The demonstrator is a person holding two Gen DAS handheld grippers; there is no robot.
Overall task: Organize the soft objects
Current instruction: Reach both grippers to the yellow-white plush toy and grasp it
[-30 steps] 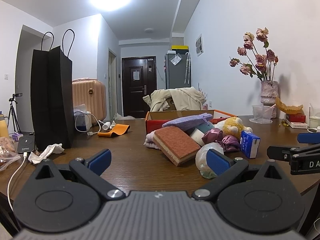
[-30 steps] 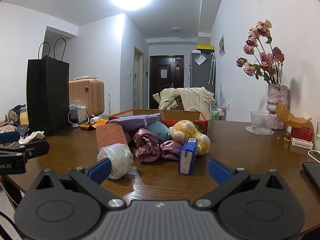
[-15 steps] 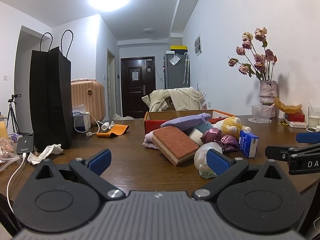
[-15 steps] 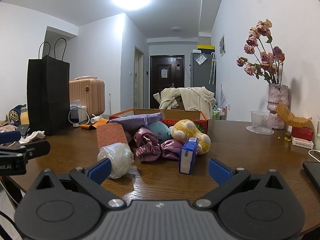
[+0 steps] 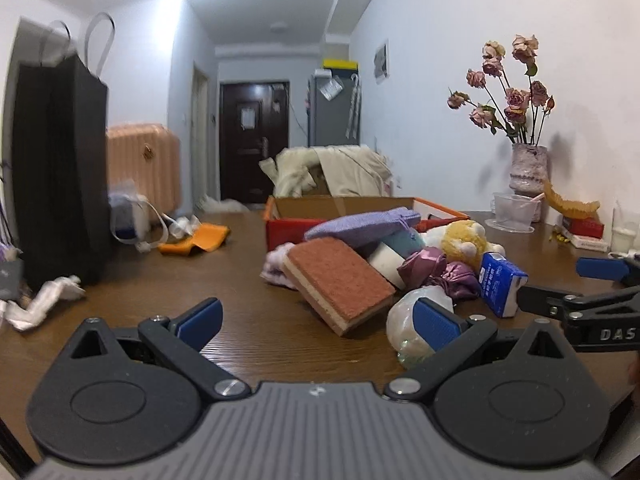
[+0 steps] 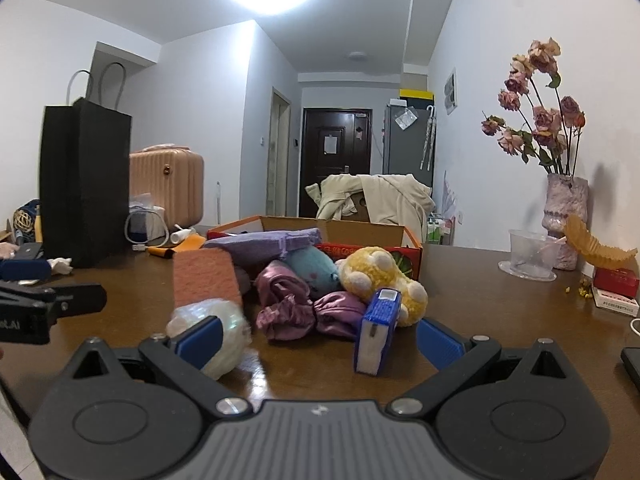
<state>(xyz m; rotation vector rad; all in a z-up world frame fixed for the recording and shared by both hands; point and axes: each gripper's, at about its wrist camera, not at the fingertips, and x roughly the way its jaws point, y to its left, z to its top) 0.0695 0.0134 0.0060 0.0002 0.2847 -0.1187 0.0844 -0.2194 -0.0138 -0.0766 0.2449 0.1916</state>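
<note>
Glossy wood table [image 6: 480, 300]; rough rectangular sponge [image 5: 340, 280]; left gripper [image 5: 316, 320], right gripper [image 6: 320, 340] wide apart, empty.

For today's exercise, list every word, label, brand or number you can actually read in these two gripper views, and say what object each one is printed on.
"DAS", cut off by the frame edge: white letters on the right gripper.
"LAI", also cut off: white letters on the left gripper.
Blue tissue pack: white print, too small to read.
Red cardboard box: front print too blurred to read.
Small red box beside the vase: print unreadable.
Paper notice on the door: too far to read.
</note>
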